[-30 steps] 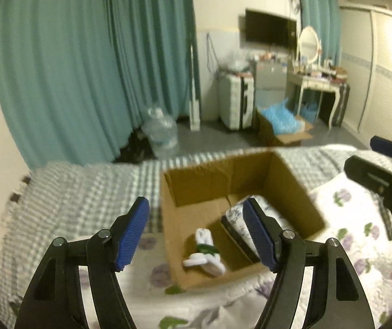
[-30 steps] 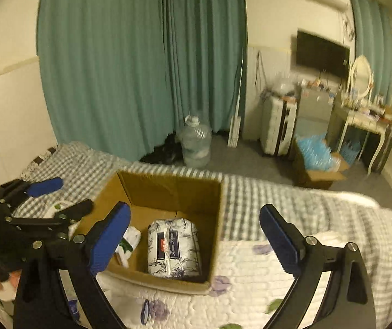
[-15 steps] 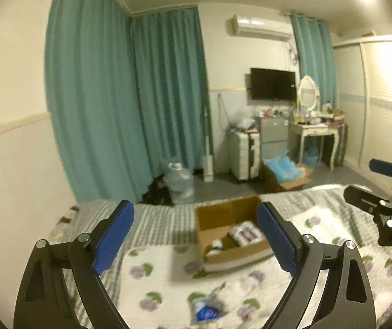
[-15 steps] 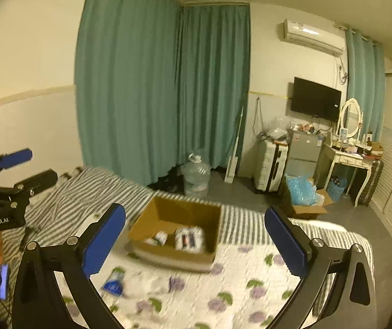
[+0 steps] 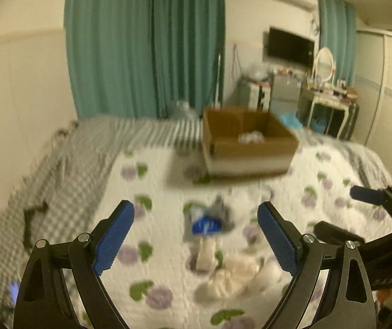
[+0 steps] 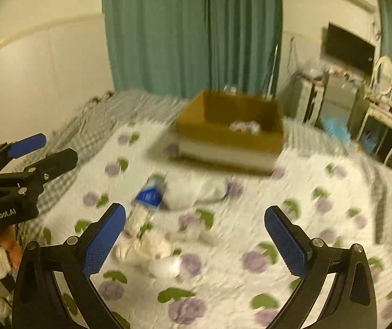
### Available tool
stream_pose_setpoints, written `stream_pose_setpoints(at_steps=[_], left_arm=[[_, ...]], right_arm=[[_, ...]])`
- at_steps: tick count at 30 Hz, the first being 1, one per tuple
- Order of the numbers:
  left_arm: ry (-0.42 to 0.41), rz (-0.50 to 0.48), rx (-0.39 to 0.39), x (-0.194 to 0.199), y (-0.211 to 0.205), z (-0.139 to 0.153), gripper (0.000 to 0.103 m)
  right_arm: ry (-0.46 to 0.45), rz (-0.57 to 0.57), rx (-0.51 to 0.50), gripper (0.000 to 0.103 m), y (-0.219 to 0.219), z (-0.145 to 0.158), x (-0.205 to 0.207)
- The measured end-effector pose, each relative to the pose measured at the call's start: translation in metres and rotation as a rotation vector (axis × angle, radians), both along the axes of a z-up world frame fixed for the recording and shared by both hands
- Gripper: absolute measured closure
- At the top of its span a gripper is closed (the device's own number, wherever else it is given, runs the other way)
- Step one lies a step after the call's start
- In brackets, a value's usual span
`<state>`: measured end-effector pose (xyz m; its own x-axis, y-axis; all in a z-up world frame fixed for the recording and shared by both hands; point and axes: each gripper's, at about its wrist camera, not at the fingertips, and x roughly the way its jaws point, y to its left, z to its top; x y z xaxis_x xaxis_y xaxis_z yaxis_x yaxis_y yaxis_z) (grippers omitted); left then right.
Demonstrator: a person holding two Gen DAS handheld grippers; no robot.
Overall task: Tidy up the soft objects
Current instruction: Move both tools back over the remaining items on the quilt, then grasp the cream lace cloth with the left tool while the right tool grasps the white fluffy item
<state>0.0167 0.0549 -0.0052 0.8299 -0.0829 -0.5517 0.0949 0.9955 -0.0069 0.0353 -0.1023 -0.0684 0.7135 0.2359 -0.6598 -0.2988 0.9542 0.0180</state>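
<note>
1. Two grippers are hanging over the bed, both with jaws spread wide and pinching nothing: left gripper, right gripper.
2. Loose soft things are lying on the floral quilt, well short of the box. Going left to right in the left view: a blue packet, then a cream bundle, then a small white roll touching it. Both views are motion-blurred, so I cannot tell exactly what each piece is.
3. Step in hand, as I'm reading it: lining up on the next piece to pick. The blue packet is sitting between the left fingers' line of sight, so that looks like the easy one.
4. Doing it well: slowing down before closing, coming down with one pad on each side of a single piece, pinching its bulk and not the quilt under it. The pile is touching, so a sloppy bite is risking two pieces or a fold of quilt.
5. The right gripper is looking at the same pile from the other side; keeping the two apart is avoiding a clash.
6. The cardboard box is sitting open at the far end of the quilt. Something pale and patterned is showing inside, low against the near wall. The rest of its floor is hidden by that wall.
</note>
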Motion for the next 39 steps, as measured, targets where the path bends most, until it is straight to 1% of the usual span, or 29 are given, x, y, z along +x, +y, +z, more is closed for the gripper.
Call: stream_pose_setpoints(at_steps=[2, 5, 10, 12, 14, 16, 17, 18, 19, 20, 21, 23, 25, 26, 29, 32, 35, 36, 37, 39], left_arm=[[0.064, 0.006, -0.002, 0.003, -0.001, -0.026, 0.01], [0.134, 0.009, 0.003, -0.005, 0.003, -0.058, 0.01], [0.235, -0.007, 0.032, -0.005, 0.0, -0.095, 0.01], [0.266, -0.016, 0.037, -0.004, -0.001, -0.106, 0.01], [0.294, -0.023, 0.059, -0.003, -0.003, -0.117, 0.01], [0.312, -0.035, 0.069, -0.003, -0.004, -0.124, 0.01], [0.32, -0.043, 0.07, -0.003, -0.005, -0.127, 0.01], [0.325, -0.045, 0.072, -0.002, -0.005, -0.129, 0.011], [0.329, -0.047, 0.073, -0.002, -0.005, -0.131, 0.011], [0.334, -0.049, 0.075, -0.001, -0.005, -0.132, 0.011], [0.339, -0.05, 0.079, 0.0, -0.005, -0.134, 0.011], [0.343, -0.055, 0.081, 0.0, -0.007, -0.134, 0.011], [0.343, -0.067, 0.079, 0.0, -0.009, -0.133, 0.011], [0.342, -0.076, 0.08, 0.0, -0.011, -0.131, 0.011], [0.343, -0.102, 0.079, 0.001, -0.019, -0.13, 0.012], [0.37, -0.133, 0.059, 0.006, -0.033, -0.135, 0.012], [0.409, -0.124, 0.052, 0.013, -0.044, -0.145, 0.012], [0.432, -0.124, 0.021, 0.018, -0.045, -0.151, 0.019], [0.449, -0.124, -0.003, 0.021, -0.046, -0.154, 0.027], [0.481, -0.12, -0.024, 0.026, -0.048, -0.162, 0.033]], right_arm=[[0.043, 0.012, 0.004, 0.001, 0.006, -0.03, 0.003], [0.105, 0.024, -0.008, 0.001, 0.013, -0.065, 0.005], [0.207, 0.057, -0.045, 0.003, 0.024, -0.111, 0.012], [0.243, 0.068, -0.051, 0.007, 0.026, -0.122, 0.015], [0.271, 0.078, -0.062, 0.011, 0.03, -0.134, 0.019], [0.292, 0.095, -0.061, 0.018, 0.033, -0.14, 0.022], [0.305, 0.108, -0.059, 0.026, 0.035, -0.143, 0.023], [0.311, 0.113, -0.062, 0.036, 0.036, -0.146, 0.023], [0.316, 0.116, -0.069, 0.041, 0.037, -0.147, 0.023], [0.321, 0.119, -0.064, 0.052, 0.036, -0.147, 0.023], [0.323, 0.122, -0.047, 0.059, 0.034, -0.145, 0.022], [0.319, 0.118, -0.02, 0.06, 0.027, -0.138, 0.023], [0.296, 0.098, -0.017, 0.06, 0.019, -0.129, 0.021], [0.274, 0.081, -0.021, 0.06, 0.013, -0.122, 0.021], [0.245, 0.03, -0.004, 0.06, -0.004, -0.113, 0.026], [0.235, -0.022, 0.026, 0.06, -0.023, -0.108, 0.031], [0.241, -0.044, 0.049, 0.06, -0.032, -0.108, 0.034], [0.243, -0.046, 0.053, 0.06, -0.034, -0.108, 0.035], [0.245, -0.046, 0.056, 0.06, -0.035, -0.109, 0.035], [0.249, -0.04, 0.058, 0.06, -0.036, -0.11, 0.035]])
